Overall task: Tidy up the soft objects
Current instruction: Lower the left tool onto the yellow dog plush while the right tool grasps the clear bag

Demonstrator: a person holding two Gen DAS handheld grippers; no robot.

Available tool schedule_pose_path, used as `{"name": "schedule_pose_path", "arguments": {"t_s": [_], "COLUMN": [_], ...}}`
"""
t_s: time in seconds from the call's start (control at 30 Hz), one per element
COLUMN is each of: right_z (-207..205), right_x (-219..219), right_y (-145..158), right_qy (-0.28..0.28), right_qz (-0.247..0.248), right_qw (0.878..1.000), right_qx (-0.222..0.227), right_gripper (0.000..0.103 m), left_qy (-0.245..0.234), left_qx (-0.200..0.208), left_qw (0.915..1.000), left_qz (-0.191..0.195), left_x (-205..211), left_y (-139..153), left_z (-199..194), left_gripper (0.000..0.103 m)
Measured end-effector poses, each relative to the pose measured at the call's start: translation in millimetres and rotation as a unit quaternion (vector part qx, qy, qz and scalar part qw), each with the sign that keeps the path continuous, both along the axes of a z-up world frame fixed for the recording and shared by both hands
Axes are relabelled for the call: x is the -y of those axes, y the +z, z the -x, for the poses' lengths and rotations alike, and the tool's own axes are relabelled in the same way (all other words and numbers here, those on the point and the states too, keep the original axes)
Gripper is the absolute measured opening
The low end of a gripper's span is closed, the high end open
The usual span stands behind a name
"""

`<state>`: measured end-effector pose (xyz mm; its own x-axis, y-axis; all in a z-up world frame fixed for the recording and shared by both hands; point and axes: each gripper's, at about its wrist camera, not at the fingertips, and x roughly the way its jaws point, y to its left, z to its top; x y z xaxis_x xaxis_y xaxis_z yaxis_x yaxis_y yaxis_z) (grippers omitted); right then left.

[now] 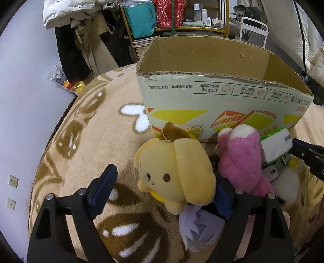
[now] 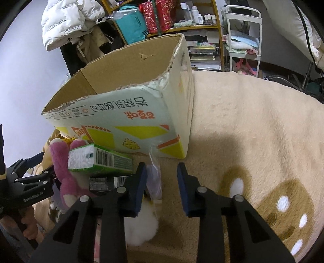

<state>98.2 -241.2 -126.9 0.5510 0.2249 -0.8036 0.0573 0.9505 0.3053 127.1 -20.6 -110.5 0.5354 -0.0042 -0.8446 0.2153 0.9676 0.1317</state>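
An open cardboard box (image 1: 222, 95) stands on a beige blanket; it also shows in the right wrist view (image 2: 129, 113). In front of it lie a yellow dog plush (image 1: 174, 174), a pink plush (image 1: 241, 161), a purple plush (image 1: 196, 228), a white plush (image 1: 287, 186) and a green tissue pack (image 1: 277, 143). My left gripper (image 1: 164, 188) is open, its jaws either side of the yellow plush. My right gripper (image 2: 162, 178) is open and empty, above the white plush (image 2: 141, 226) and beside the green pack (image 2: 97, 159).
A blanket (image 2: 253, 131) with brown deer pattern covers the surface. A clear plastic bag (image 2: 154, 172) lies in front of the box. Shelves (image 1: 176, 18), hanging clothes (image 1: 81, 40) and a white cart (image 2: 243, 36) stand behind.
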Motion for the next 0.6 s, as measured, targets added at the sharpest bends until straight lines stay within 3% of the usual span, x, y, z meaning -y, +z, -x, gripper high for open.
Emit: {"name": "schedule_pose_path", "arguments": {"t_s": [0.2, 0.43, 0.5, 0.6], "right_z": [3, 4, 2, 2], "right_x": [-2, -12, -10, -9], "right_y": [2, -3, -6, -8], "right_qy": [0.002, 0.023, 0.023, 0.022], "right_qz": [0.0, 0.009, 0.006, 0.005], "right_qw": [1.0, 1.0, 1.0, 1.0], "right_qx": [0.0, -0.011, -0.021, -0.022], "right_gripper": [0.024, 0.023, 0.015, 0.015], "left_qy": [-0.007, 0.003, 0.005, 0.003], "left_qx": [-0.016, -0.019, -0.018, -0.015], "left_qw": [0.9994, 0.9988, 0.9991, 0.9994], "left_qz": [0.03, 0.044, 0.038, 0.032], "left_x": [-1, -4, -3, -2], "left_y": [-1, 1, 1, 1], "left_z": [1, 3, 4, 5], "left_gripper": [0.057, 0.053, 0.053, 0.052]}}
